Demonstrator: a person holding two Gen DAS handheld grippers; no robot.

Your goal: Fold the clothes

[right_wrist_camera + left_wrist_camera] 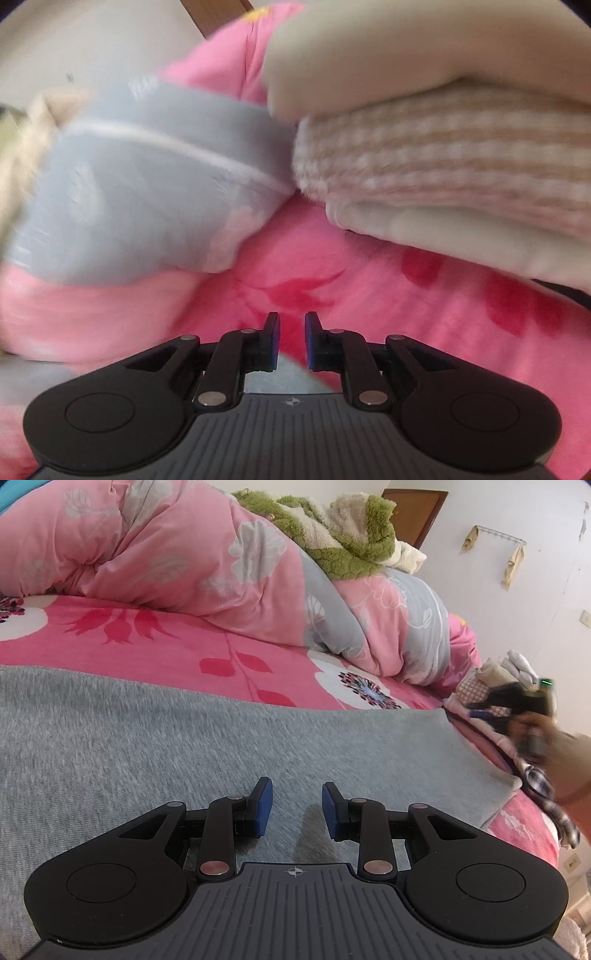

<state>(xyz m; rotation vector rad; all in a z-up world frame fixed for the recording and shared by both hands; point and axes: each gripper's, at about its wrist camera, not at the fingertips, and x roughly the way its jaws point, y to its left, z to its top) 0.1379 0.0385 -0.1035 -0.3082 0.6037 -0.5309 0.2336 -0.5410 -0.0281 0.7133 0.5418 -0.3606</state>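
The grey garment [221, 746] lies flat on the pink bedsheet [207, 646], directly under the left gripper [297, 808] — jaws apart, empty; the right gripper [291, 339], slightly parted, empty, faces the folded pile [461, 158] — farther off.

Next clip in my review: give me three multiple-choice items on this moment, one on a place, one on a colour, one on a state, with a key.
1. Where does the grey garment lie?
A. flat on the pink floral bedsheet
B. on the wall hooks
C. on the floor

2. What colour are the left gripper pads?
A. red
B. blue
C. white

3. What is between the right gripper jaws?
A. a sock
B. the checked cloth
C. nothing

Key: 1 A, the sheet shows all round it. 2 B, both pads are blue. 3 C, a clear gap shows between the pads.
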